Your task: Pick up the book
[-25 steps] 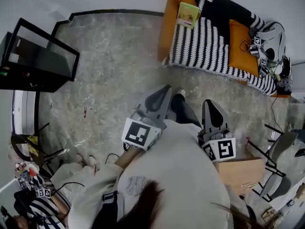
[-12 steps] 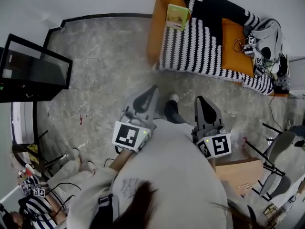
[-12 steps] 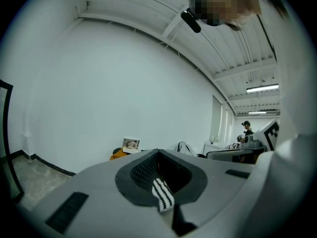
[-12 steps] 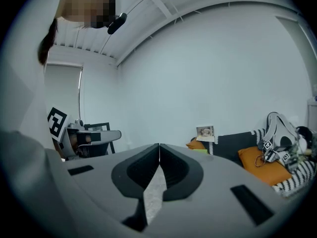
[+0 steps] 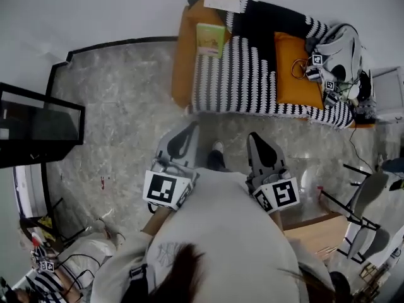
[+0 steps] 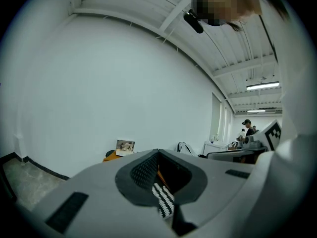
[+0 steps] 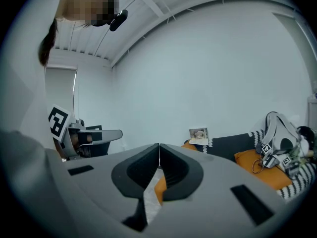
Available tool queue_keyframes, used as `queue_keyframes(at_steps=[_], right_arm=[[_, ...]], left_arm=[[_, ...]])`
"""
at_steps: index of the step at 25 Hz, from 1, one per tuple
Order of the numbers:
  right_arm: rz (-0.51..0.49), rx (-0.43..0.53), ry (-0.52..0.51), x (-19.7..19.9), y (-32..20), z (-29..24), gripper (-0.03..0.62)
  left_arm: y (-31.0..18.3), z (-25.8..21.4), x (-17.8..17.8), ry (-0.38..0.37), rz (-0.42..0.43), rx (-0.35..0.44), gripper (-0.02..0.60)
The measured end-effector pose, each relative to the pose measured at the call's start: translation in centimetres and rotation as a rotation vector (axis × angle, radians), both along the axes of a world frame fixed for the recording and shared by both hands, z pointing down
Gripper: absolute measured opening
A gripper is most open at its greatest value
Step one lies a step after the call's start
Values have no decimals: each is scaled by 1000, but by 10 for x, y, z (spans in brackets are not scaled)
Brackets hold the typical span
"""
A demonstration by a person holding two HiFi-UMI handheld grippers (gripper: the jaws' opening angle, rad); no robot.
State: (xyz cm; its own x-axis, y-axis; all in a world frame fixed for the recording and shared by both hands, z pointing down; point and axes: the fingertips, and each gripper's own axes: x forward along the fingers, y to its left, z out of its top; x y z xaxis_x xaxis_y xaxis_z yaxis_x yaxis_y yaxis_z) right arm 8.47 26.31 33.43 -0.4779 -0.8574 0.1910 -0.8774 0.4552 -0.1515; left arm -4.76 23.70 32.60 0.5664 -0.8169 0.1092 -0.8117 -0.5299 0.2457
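Note:
A green book lies flat on the left end of the orange sofa, beside a black-and-white striped blanket. Both grippers are held out in front of the person over the grey floor, pointing toward the sofa and well short of it. My left gripper is shut with nothing in it; its tips meet in the left gripper view. The right gripper is likewise shut and empty, its jaws touching along a thin line. A small picture card leans on the wall above the sofa.
A black glass stand is at the left. An orange cushion and a grey backpack with marker gear sit on the sofa's right end. A wooden box and a chair are at the right. A seated person is at the bottom left.
The person has walked toward the sofa, so the sofa and book sit lower and nearer in the head view. Both grippers moved forward with them and stayed shut.

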Motion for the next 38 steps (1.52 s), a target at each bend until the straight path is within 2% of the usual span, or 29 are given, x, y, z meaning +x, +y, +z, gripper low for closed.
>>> queue_keyframes(at_steps=[3, 6, 9, 12, 18, 22, 28, 33, 38], right_arm=[[7, -1, -2, 14, -14, 3, 20], [12, -4, -1, 37, -22, 2, 20], [19, 13, 17, 66, -32, -2, 20], [35, 24, 3, 87, -40, -4, 20], [-4, 31, -25, 100, -55, 2, 20], [-8, 30, -53, 100, -61, -2, 20], [-10, 14, -60, 88, -77, -2, 20], [24, 6, -53, 95, -101, 1, 20], [29, -21, -41, 87, -134, 9, 20]], left_arm=[[-17, 0, 18, 30, 4, 0, 9], [-29, -4, 46, 13, 34, 5, 9], [-43, -11, 74, 0, 62, 41, 9], [-52, -17, 90, -4, 56, 79, 9], [-59, -12, 99, -52, 15, 93, 9], [-63, -16, 98, -50, -15, 91, 9], [-75, -22, 88, -48, -14, 82, 9], [-103, -19, 95, -44, 21, 85, 9], [-139, -10, 86, -41, 24, 64, 9]])
